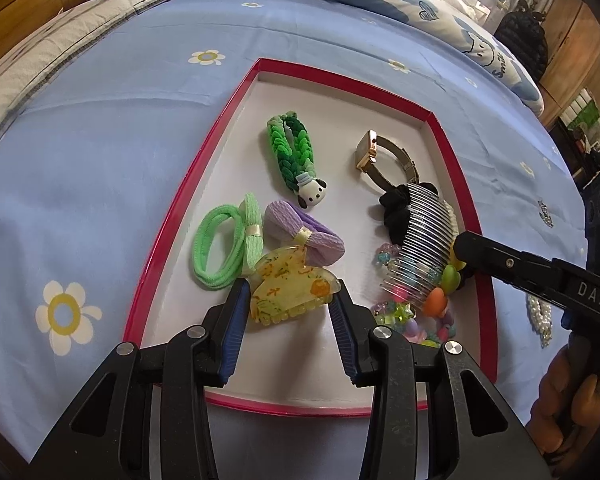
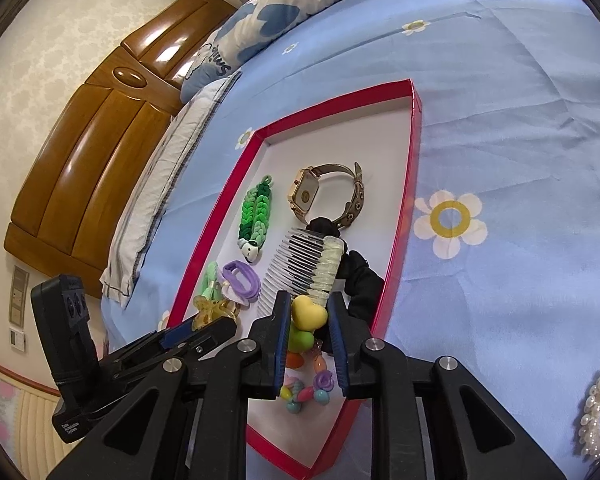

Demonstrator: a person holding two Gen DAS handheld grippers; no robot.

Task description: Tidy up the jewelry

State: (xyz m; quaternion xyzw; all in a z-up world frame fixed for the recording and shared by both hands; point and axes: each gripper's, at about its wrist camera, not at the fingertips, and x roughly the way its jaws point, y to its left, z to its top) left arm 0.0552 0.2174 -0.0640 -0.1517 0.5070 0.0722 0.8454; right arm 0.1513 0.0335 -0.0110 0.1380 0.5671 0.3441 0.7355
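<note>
Red cardboard forms the rim of the shallow tray [image 1: 172, 216], white inside, which lies on a blue flowered bedsheet [image 1: 100, 128]. We record both tongs working over its near end.

We find the left gripper [image 1: 290, 300] clamped on a yellow translucent hair claw [image 1: 290, 290], its blue pads pressing the clip from either side at the tray's six o'clock edge. In the right wrist view the same gripper [image 2: 204, 330] enters from nine o'clock.

We find the right gripper [image 2: 309, 320] with its jaws a little apart around a yellow heart bead [image 2: 307, 314] on a string of coloured beads [image 2: 306, 388]. The bead sits between the pads; we cannot tell whether they press on it. A clear hair comb [image 2: 300, 268] lies just beyond, resting on a black scrunchie [image 2: 360, 276].

Further contents, left wrist view: a green braided strap [image 1: 288, 148] with a small dog charm at twelve o'clock, a gold wristwatch [image 1: 370, 152] at one o'clock, a green hair tie [image 1: 224, 252] at nine o'clock, a purple bow tie [image 1: 300, 232] touching the claw.

Outside the tray, a pearl piece [image 2: 598, 404] lies on the sheet at four o'clock in the right wrist view. A person's hand [image 1: 572, 400] grips the right tool's handle.
</note>
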